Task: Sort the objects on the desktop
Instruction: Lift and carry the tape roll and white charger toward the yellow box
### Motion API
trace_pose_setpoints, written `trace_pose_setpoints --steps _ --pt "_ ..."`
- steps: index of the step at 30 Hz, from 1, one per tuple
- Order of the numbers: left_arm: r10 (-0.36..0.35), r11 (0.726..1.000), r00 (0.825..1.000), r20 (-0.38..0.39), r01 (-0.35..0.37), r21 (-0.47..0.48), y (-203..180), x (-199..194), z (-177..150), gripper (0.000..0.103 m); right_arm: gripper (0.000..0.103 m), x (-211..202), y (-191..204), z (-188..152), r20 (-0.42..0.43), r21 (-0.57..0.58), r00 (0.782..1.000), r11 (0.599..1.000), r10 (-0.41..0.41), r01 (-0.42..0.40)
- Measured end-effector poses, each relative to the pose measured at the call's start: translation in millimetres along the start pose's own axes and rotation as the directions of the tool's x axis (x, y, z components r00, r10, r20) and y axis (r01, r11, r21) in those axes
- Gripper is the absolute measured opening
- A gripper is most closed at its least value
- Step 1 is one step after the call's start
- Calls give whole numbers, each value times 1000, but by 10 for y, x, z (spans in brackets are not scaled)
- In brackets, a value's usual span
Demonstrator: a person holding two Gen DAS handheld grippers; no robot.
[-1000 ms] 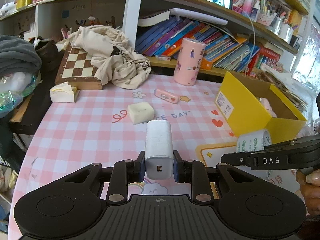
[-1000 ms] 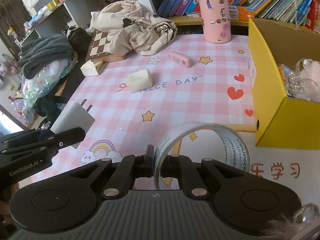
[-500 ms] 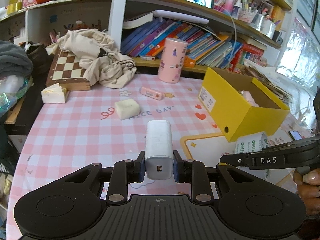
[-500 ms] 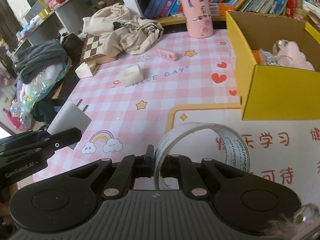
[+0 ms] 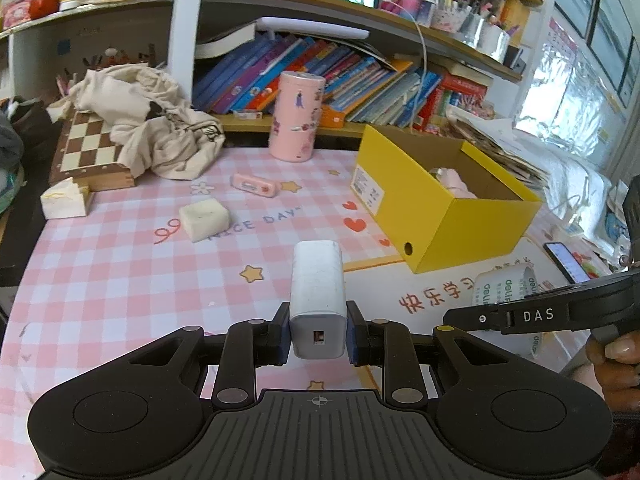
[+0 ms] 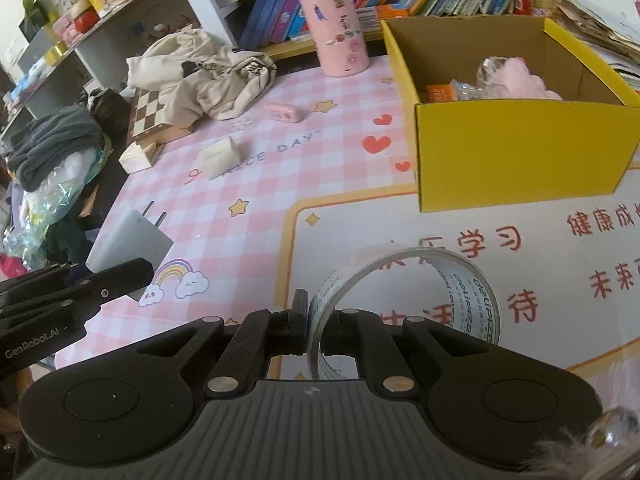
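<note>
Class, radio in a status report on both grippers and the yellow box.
Left gripper shut on white charger. Right gripper shut on tape roll. Yellow box open ahead, nothing blocking.

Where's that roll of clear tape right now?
The roll of clear tape is pinched by its band in the right tongs, held above the white part of the desk mat, just in front of the yellow box.

Partly hidden: chessboard under cream cloth; contents of yellow box behind its near wall; phone behind the right gripper.
</note>
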State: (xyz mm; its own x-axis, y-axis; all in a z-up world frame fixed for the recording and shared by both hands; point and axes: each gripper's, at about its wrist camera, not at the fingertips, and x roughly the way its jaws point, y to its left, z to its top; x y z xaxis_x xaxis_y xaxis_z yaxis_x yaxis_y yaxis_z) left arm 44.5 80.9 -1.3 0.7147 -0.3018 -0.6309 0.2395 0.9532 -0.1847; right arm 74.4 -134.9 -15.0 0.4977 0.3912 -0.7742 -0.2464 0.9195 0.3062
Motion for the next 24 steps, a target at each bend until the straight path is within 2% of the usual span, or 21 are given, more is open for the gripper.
trace_pose_setpoints --steps 24 --pt "-60 996 998 -27 61 60 -449 151 68 25 5 -257 -421 -117 23 79 999 996 -41 39"
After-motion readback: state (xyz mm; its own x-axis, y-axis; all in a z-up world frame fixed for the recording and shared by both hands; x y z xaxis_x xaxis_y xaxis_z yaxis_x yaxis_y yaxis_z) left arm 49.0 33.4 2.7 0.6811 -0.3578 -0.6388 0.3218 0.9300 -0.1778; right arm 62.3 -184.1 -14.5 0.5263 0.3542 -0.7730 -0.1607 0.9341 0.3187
